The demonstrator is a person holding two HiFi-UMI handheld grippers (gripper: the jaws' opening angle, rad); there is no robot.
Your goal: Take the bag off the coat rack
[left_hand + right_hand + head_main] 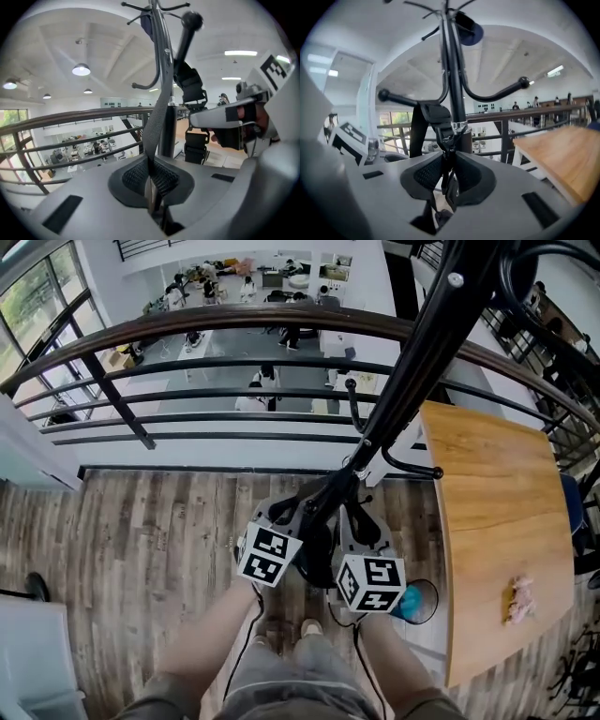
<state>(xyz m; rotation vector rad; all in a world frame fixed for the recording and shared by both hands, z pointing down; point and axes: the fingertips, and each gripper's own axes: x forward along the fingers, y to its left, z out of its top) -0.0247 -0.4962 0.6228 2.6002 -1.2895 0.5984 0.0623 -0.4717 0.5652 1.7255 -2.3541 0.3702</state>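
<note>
Standing right up against a tall black metal coat rack (427, 343) with curved hooks, looking steeply down along its pole. Got the left gripper (152, 178) just left of the pole, pinched fully shut on a flat grey webbing strap (157, 112) running up right alongside the pole toward the hooks. Got the right gripper (446, 176) just right of the pole, jaws only a little apart and squeezing a black buckled strap (440, 124) hanging directly in front of the pole. Black fabric bag (193, 91) not off yet: hanging on the rack, tight against the pole, below one of the knobbed hooks. Only seeing its straps, padding and buckles, can't really make out the main body. Also spotting a dark blue something (468, 30) perched near the top of the rack, no idea what. Behind the rack, a dark curved metal railing (234, 326). Off to the right of the rack, a light wooden table (497, 521). Under the rack, grey-brown wood plank floor (141, 540), plus the person's own legs (291, 681) on the near side of the pole.
</note>
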